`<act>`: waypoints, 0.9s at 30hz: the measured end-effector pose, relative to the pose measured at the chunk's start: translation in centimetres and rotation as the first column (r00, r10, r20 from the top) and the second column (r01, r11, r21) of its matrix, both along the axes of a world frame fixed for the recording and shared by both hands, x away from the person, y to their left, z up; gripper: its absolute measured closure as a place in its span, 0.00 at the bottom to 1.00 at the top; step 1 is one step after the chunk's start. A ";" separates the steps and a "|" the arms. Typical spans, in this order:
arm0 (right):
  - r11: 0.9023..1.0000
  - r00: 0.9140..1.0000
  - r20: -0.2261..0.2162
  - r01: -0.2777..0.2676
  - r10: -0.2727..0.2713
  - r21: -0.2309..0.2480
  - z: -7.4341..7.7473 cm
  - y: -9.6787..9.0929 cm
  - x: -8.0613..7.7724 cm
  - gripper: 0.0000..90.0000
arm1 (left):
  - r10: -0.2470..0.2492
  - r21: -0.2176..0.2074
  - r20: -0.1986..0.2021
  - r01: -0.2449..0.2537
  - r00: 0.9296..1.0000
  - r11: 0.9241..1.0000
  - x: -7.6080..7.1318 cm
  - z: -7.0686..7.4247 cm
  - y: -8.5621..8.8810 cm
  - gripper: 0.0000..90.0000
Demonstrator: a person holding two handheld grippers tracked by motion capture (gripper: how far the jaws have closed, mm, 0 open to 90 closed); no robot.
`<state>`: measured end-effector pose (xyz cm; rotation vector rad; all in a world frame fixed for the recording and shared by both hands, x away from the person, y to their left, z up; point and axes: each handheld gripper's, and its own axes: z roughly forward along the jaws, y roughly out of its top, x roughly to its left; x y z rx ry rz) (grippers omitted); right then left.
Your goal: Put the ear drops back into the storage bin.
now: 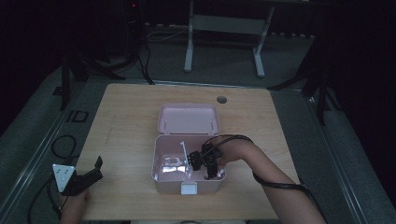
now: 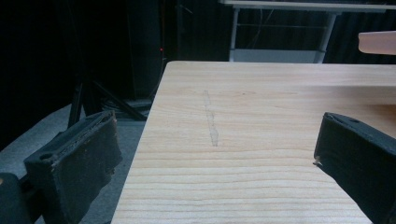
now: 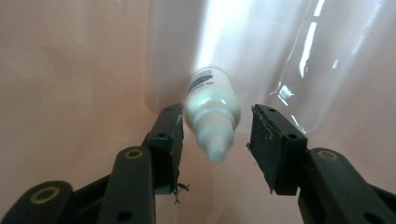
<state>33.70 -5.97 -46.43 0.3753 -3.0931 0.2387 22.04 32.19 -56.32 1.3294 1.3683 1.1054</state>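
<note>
Nearest, at the worktop's (image 1: 130, 107) 7 o'clock corner: left claw (image 1: 91, 172) resting wide apart, gripping nothing, above pale wood grain marked by a faint scuff (image 2: 211, 122). Toward 5 o'clock: right claw (image 3: 215, 135) dipped into the open pink box (image 1: 161, 182), parted around a small white dropper bottle (image 3: 212, 112), left pad about touching it, right pad just clear. Behind, raised lid (image 1: 188, 119). Further, round cable hole (image 1: 222, 99) near 12 o'clock. Beyond: grey floor (image 1: 224, 65), white desk frame (image 1: 224, 23), tripod legs (image 1: 100, 67), darkness.
</note>
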 end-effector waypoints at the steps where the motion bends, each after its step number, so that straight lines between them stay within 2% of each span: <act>1: 1.000 1.000 0.003 0.002 -0.002 0.008 0.3 0.0 0.0 0.58 | 0.000 0.000 0.000 0.000 1.000 1.000 0.0 0.0 0.0 0.00; 7: 0.999 0.999 0.026 0.031 -0.032 0.044 1.9 -0.2 0.3 0.52 | 0.000 -0.002 0.000 0.000 1.000 1.000 0.0 0.0 0.0 0.01; 10: 0.997 0.999 0.037 0.036 -0.039 0.068 2.6 -0.3 0.4 0.45 | 0.000 -0.002 -0.001 0.000 1.000 1.000 0.0 0.0 0.0 0.01; 14: 0.992 0.996 0.042 0.073 -0.078 0.107 3.5 -0.4 0.6 0.32 | 0.001 -0.002 -0.001 -0.001 1.000 1.000 0.0 0.0 0.0 0.01; 17: 0.991 0.996 0.025 0.081 -0.085 0.109 4.0 -0.7 0.6 0.22 | 0.001 -0.001 -0.001 -0.001 1.000 1.000 0.0 0.0 0.0 0.01; 18: 0.991 0.996 0.025 0.081 -0.085 0.109 4.0 -0.7 0.6 0.22 | 0.001 -0.001 -0.001 -0.001 1.000 1.000 0.0 0.0 0.0 0.01; 20: 0.985 0.993 0.009 0.114 -0.116 0.131 4.6 -0.9 0.8 0.20 | 0.001 -0.001 -0.001 -0.001 1.000 1.000 0.0 0.0 0.0 0.01; 27: 0.970 0.989 0.003 0.143 -0.147 0.197 6.5 -1.9 1.0 0.16 | 0.003 -0.001 0.000 -0.003 1.000 1.000 0.0 0.0 0.0 0.01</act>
